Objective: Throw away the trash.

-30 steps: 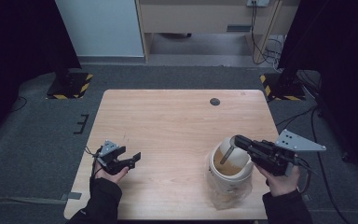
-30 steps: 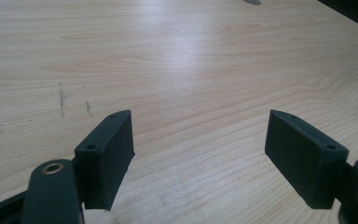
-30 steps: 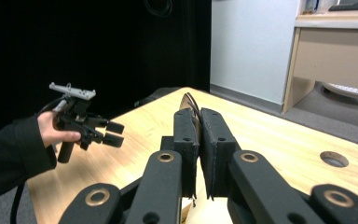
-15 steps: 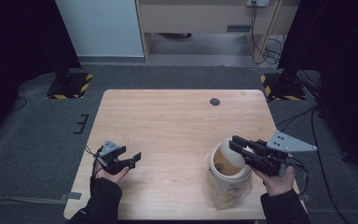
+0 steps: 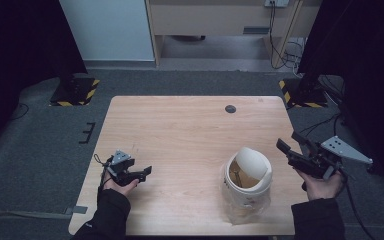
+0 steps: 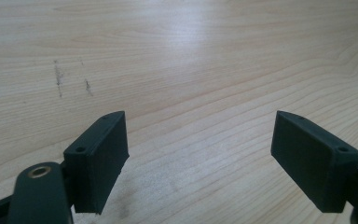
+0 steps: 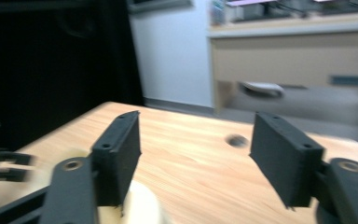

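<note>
A white bin (image 5: 246, 182) sits at the lower right of the tabletop (image 5: 190, 130). Both tools are open and hold nothing: left tool (image 5: 142, 173) lower left, right tool (image 5: 289, 145) beside the bin. A small dark hole (image 5: 230, 108) lies higher up.

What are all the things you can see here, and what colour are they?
Table: one, light wood, middle of the room.
Bin: one, cream-white with a tilted swing lid, near right part of the table.
Round hole: one, dark, far side of the tabletop.
Cabinet: one, beige, beyond the table.
Left claw: one, black, open, low over the table's near left.
Right claw: one, black, open, right of the bin.
</note>
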